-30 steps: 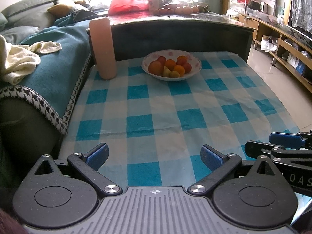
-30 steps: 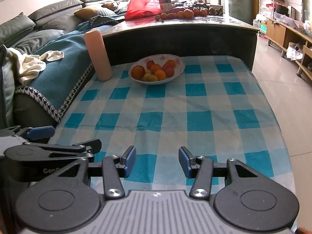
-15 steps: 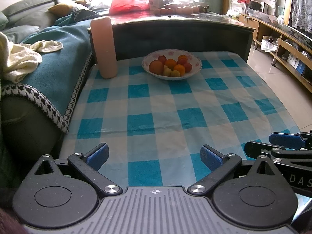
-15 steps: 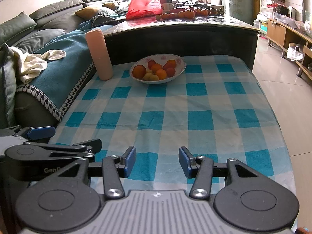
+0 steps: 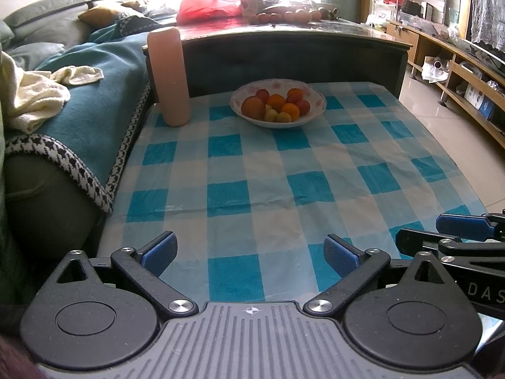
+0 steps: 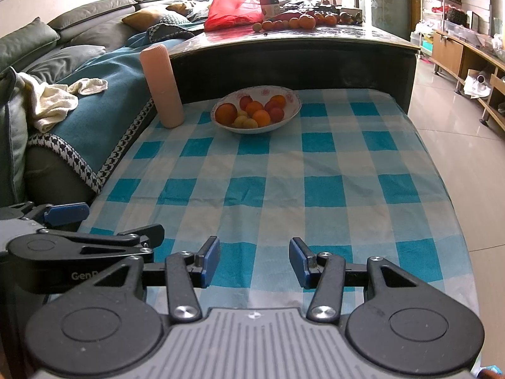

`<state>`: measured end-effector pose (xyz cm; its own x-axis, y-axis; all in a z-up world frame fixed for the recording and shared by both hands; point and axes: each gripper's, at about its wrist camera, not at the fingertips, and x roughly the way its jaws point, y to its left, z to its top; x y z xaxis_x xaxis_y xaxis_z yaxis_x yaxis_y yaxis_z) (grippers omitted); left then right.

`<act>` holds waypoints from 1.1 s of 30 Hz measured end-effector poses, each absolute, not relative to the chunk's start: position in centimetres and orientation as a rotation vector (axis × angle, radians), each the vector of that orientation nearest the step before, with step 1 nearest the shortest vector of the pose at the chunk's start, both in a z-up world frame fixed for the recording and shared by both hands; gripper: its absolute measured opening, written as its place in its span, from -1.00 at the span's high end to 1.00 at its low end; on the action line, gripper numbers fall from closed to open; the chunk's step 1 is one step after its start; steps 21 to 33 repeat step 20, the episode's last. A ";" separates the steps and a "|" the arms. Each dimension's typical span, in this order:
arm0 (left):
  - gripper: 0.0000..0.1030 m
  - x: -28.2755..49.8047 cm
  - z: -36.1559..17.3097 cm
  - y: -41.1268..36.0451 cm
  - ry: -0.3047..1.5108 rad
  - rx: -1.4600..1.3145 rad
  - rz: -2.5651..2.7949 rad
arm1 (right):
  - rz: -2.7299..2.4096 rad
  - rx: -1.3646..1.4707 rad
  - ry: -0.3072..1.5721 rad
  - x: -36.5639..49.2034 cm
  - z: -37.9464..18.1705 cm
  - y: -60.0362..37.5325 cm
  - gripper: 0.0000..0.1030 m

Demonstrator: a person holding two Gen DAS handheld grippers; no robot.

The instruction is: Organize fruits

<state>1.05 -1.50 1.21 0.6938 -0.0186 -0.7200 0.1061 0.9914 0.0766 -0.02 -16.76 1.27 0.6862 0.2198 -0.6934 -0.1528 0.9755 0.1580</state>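
Fruits [image 5: 275, 107] sit heaped in a white bowl [image 5: 311, 118] w/ pink flower rim, at far end of the blue-check tablecloth [image 5: 268, 189], just right of an upright pink cylinder [image 5: 168, 75]. More fruit lies in a row on the dark raised table [image 6: 290, 42] behind, near a red bag [image 6: 235, 8]. So bowl is loaded and the cloth around it is bare – fits either all sorted into the bowl, or a pile waiting to be taken out; can't tell which

Left gripper [image 5: 251, 252]: jaws spread wide, nothing btwn the blue pads, low over near edge of cloth. Right gripper [image 6: 255, 260]: jaws apart too, a bit narrower, also holding nothing, just beside the left one. Both well apart from the bowl

Risks, as I judge them:
- Fruit is round + piled loose. Pinching one from the heap could nudge its neighbours over the shallow rim; they'd roll across the cloth and off the right edge to the tile floor [image 6: 457, 132]
- Small yellow ones at the front sit low btwn the bigger oranges; wide pads may grab two or slip off
- Too hard a squeeze prob bruises the soft red ones
- Cloth is thin and looks loose on top. A dragged fingertip could bunch it and shift the bowl
- Cylinder stands tall + narrow right by the bowl; a left-side reach could knock it over onto the rim
- Grippers are v close side by side – reaching together could make them clash
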 end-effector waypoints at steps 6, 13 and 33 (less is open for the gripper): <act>-0.94 0.8 1.2 -1.5 0.798 0.118 -0.068 | 0.210 0.090 0.788 -0.1 1.3 -16.8 -0.21; -0.94 0.7 1.2 -1.5 0.796 0.121 -0.067 | 0.209 0.089 0.787 -0.1 1.3 -16.7 -0.21; -0.98 0.3 1.6 -1.4 0.778 0.120 -0.054 | 0.219 0.090 0.781 -0.6 1.3 -16.8 -0.21</act>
